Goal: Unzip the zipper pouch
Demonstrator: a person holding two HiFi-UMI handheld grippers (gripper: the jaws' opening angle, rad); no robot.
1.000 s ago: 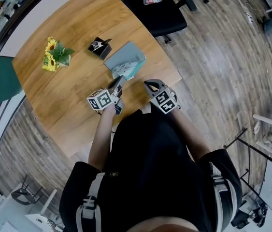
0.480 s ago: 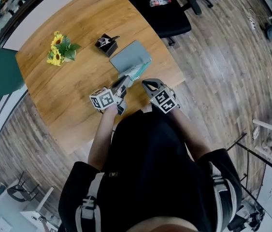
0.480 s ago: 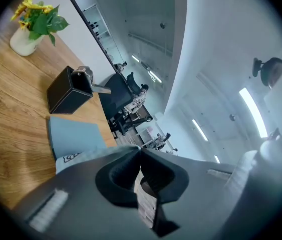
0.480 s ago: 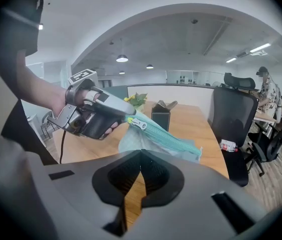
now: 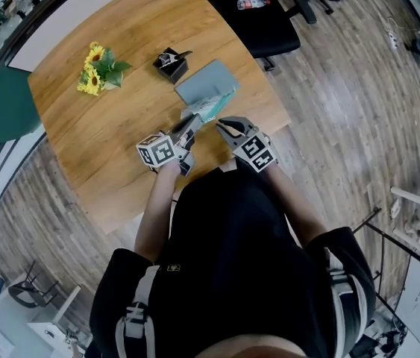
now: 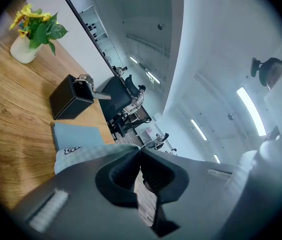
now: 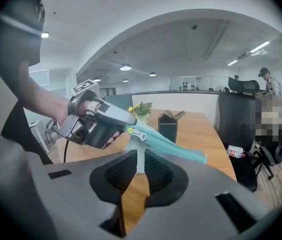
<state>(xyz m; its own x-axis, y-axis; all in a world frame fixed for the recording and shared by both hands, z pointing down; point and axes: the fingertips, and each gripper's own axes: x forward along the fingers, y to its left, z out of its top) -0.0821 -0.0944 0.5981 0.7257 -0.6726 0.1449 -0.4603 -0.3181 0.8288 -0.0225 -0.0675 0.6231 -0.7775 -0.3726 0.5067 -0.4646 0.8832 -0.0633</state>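
The teal fabric zipper pouch (image 5: 210, 109) is lifted off the round-cornered wooden table (image 5: 105, 148), by the table's right edge, between the two grippers. What the pouch holds cannot be seen.

The small black box (image 5: 171, 62) beyond it holds a silvery metal piece that sticks out of its top. Farther left, a little white vase (image 6: 23, 49) holds yellow sunflowers (image 5: 99, 69).

In the right gripper view the pouch (image 7: 173, 146) hangs slanted, with its zipper along the upper edge. The pale slider (image 7: 138, 134) sits at the raised end. There the left gripper (image 5: 192, 121) is clenched on the pouch's corner. A pale strip (image 7: 139, 159) hangs down from below the slider, between the jaws of the right gripper (image 5: 221, 125). Those jaws are opening and no longer pinch it.

A flat grey-blue rectangle (image 5: 206, 83) lies on the wood just behind the pouch, near the black box. Bare wood spreads to the left, between the flowers and the person. The table's right edge runs close beside the right gripper, and a black office chair (image 5: 269, 28) stands off the far corner.
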